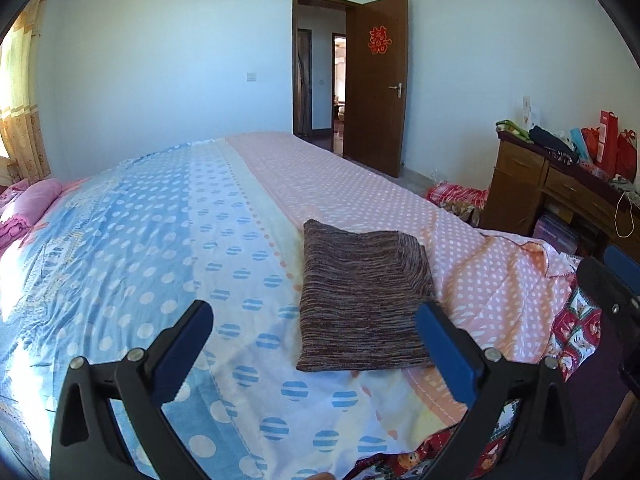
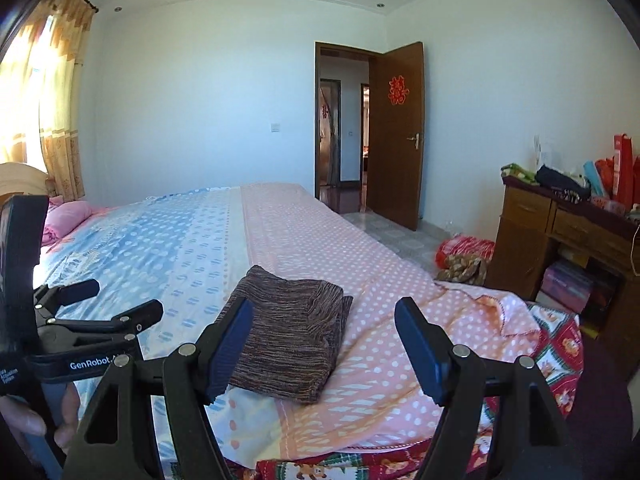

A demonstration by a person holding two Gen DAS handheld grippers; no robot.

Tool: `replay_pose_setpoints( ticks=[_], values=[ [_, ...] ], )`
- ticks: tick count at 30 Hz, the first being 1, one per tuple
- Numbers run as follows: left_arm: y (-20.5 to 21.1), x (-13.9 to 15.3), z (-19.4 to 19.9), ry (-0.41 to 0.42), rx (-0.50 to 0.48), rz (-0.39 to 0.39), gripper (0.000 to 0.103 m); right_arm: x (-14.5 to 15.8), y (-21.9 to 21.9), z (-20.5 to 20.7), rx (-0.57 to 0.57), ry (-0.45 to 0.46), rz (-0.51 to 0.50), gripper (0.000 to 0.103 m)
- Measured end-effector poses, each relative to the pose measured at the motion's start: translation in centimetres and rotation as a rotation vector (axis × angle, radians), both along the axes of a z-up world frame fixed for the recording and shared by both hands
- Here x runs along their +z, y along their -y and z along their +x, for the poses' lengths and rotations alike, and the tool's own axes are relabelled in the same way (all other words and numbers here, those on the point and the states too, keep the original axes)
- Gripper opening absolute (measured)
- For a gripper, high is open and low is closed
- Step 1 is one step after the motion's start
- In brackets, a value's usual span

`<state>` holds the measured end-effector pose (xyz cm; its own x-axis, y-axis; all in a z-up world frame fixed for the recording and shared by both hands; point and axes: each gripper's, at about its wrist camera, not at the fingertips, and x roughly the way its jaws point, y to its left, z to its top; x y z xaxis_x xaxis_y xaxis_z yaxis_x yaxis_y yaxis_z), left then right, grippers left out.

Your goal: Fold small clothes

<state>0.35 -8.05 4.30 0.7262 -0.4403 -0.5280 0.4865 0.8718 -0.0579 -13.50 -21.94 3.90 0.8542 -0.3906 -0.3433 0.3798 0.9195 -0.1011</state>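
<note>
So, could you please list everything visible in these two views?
Folded garment: one, brown-purple knit, flat on the bed near its foot.
Bedsheet: one, blue and pink with dots, covering the bed.
Pillow: one, pink, far left on the bed.
Door: one, brown, standing open, with a red paper emblem.
Curtain: one, yellow-orange, left window.
Desk: one, brown wood, right wall, piled with red bags and clutter.
Red bundle: one, on the floor beside the desk.
Left gripper: jaws open, empty.
Right gripper: jaws open, empty.
</note>
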Motion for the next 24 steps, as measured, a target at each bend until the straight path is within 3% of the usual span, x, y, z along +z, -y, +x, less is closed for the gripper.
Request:
replay_pose_setpoints(
  ticks=[3,7,24],
  values=[
    [-0.3,1.2,-1.4,0.059,0.029,0.018,0.103,1.0,-1.2,-1.4,-0.024,0.036,-0.067,0.082],
    [-0.5,2.2,-3.1,0.119,0.038,0.017,0.103,1.9,-2.3,-2.1,-0.004,0.08,-0.075,0.082],
    [0.1,2.7,-4.9,0.148,0.048,0.029,0.103,1.7,-1.5,-2.6,0.007,0.092,-0.034,0.082]
  ],
)
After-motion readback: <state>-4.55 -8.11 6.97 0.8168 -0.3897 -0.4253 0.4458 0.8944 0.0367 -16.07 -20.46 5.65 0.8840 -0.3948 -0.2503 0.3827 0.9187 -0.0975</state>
